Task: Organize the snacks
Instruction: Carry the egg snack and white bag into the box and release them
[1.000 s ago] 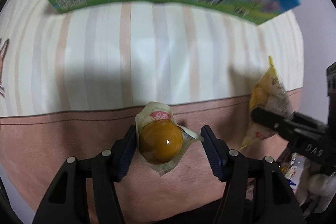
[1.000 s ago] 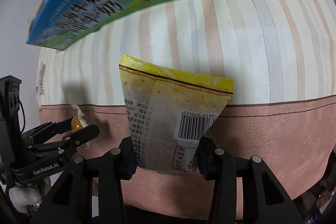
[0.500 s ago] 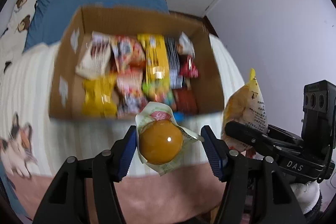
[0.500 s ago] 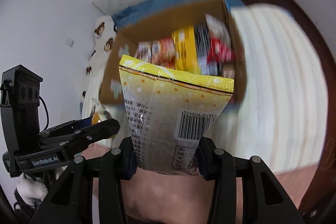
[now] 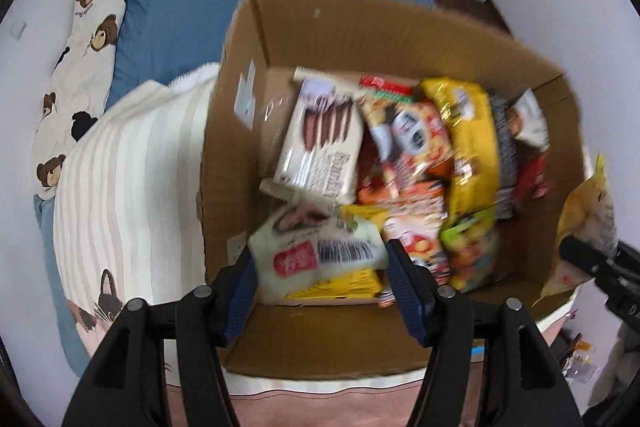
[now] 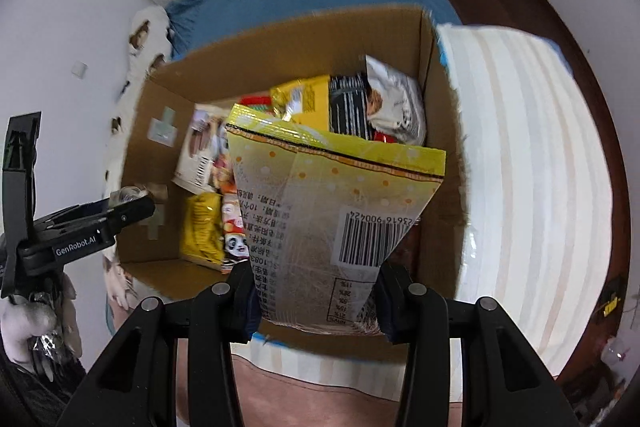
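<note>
While both grippers hang over the cardboard box point(image 5: 320, 347) on the bed point(image 5: 132, 179), left gripper point(image 5: 320, 267) is clamped on a small white snack packet point(image 5: 316, 255); right gripper point(image 6: 316, 291) is clamped on a yellow snack bag point(image 6: 332, 195); box holds assorted snack packs point(image 5: 400, 155)

Open cardboard box point(image 5: 332, 27) on bed, packed with snacks point(image 5: 400, 155). Yellow pouch point(image 6: 336, 211) held upright above it.
</note>
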`<state>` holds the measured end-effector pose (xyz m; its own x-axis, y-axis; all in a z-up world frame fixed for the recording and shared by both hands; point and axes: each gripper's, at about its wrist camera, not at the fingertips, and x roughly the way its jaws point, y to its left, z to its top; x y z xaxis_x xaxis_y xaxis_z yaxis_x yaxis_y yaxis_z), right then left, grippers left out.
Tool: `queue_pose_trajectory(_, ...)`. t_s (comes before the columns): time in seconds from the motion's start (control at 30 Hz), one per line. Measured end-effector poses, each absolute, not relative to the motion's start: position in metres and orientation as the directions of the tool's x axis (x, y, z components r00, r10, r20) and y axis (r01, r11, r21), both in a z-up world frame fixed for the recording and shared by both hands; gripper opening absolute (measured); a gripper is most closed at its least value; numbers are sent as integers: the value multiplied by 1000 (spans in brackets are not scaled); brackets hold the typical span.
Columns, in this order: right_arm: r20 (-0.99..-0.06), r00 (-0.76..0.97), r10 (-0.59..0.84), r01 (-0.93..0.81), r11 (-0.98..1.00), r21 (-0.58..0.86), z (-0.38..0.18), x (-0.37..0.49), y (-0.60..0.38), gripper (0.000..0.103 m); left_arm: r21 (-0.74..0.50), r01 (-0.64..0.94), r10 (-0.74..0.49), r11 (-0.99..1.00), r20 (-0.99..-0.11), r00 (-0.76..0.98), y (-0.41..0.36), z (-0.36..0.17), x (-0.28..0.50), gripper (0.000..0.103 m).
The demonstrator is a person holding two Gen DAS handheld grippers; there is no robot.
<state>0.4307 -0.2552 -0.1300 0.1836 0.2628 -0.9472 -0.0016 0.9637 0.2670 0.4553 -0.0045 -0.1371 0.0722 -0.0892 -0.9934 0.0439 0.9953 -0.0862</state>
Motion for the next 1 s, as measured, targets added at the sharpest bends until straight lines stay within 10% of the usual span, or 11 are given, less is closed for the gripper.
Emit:
queue_pose_trajectory(0.13, -967, 123, 223, -10, 975, 224, -155, 442, -250, 48, -94, 5, -94, 996, -996, 12, 2, -159, 450, 59)
queue_pose_trajectory(0.27, -977, 76, 201, -2, 979, 202, -168, 447, -251, 96, -143, -39, -144, 989, -990, -7, 7, -168, 446, 87)
queue_pose_trajectory(1.0, -972, 198, 125, 3, 992, 128, -154, 416, -246, 97, -116, -53, -102, 992, -971, 216, -15, -119, 392, 94)
